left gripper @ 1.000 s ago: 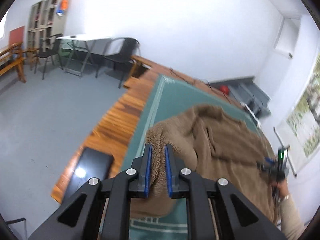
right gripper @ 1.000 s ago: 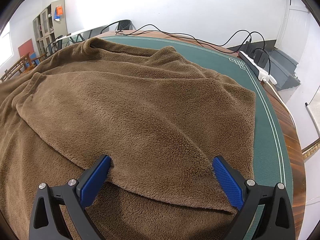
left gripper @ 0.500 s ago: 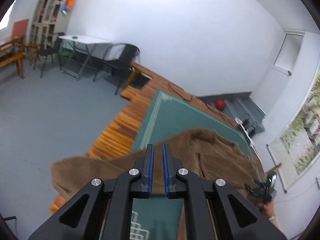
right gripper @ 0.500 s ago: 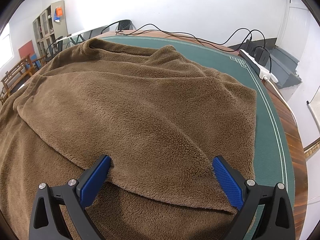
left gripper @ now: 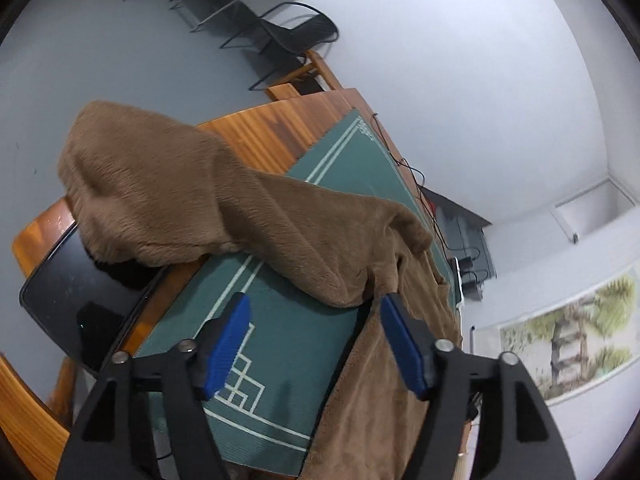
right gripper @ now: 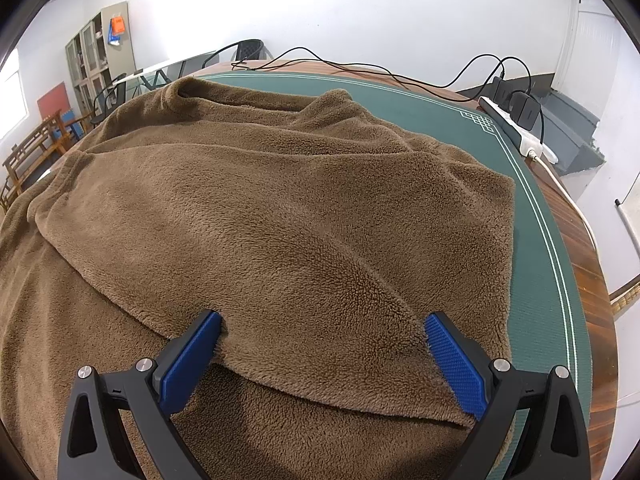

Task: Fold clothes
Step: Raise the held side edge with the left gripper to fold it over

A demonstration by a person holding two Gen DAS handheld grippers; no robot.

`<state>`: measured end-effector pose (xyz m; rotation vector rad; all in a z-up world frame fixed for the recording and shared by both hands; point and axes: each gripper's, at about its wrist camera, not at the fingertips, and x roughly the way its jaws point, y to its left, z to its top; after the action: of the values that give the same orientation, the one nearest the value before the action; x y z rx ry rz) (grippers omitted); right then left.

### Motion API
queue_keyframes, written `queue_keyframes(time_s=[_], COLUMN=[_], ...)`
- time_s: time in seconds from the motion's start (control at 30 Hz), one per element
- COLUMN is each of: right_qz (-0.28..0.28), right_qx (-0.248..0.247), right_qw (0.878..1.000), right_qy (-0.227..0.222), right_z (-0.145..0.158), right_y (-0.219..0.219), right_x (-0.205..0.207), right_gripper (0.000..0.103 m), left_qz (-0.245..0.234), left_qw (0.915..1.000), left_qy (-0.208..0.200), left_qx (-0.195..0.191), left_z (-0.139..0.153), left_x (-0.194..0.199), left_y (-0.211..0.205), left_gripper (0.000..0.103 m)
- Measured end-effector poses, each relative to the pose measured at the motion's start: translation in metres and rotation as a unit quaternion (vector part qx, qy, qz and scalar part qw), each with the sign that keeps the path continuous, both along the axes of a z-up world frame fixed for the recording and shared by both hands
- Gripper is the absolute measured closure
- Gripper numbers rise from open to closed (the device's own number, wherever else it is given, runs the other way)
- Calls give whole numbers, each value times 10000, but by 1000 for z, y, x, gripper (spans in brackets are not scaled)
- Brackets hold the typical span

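Note:
A brown fleece garment (right gripper: 280,216) lies spread over the green table mat (right gripper: 536,240). In the left wrist view its sleeve end (left gripper: 160,184) stretches out past the mat over the wooden table edge, blurred as if in the air. My left gripper (left gripper: 314,340) is open and empty above the mat's corner, with the fleece just beyond its right finger (left gripper: 400,344). My right gripper (right gripper: 322,354) is open, its blue fingers (right gripper: 192,356) resting on either side of a folded layer of the fleece near its hem.
A black glossy panel (left gripper: 80,292) lies on the wooden table (left gripper: 260,136) left of the mat. A white power strip (right gripper: 516,128) with plugs and cables sits at the mat's far right. Chairs and a cabinet (right gripper: 100,56) stand beyond the table.
My left gripper was shut on the fleece edge, lifted it and swung it out, and has now opened and let it go. The right gripper has stayed open on the fleece.

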<state>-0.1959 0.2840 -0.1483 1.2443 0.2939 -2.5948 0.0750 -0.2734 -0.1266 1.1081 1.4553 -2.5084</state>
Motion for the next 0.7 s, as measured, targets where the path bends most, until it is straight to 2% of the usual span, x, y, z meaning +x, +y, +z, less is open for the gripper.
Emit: queue_keyframes(time_s=[0.27, 0.47, 0.7], right_qz=[10, 8, 2], right_qx=[10, 12, 10], right_qw=[10000, 10000, 10000], right_qy=[9, 13, 14], right_z=[1, 1, 0], right_y=[2, 1, 0], right_x=[0, 0, 1], right_gripper=[1, 1, 1], left_qz=[559, 909, 1454], left_qw=[9975, 9944, 9863], left_qy=[-319, -377, -559], left_qx=[282, 378, 540], left_z=[-18, -29, -47], left_x=[1, -6, -9], left_y=[-12, -24, -45], left_gripper=[24, 24, 24])
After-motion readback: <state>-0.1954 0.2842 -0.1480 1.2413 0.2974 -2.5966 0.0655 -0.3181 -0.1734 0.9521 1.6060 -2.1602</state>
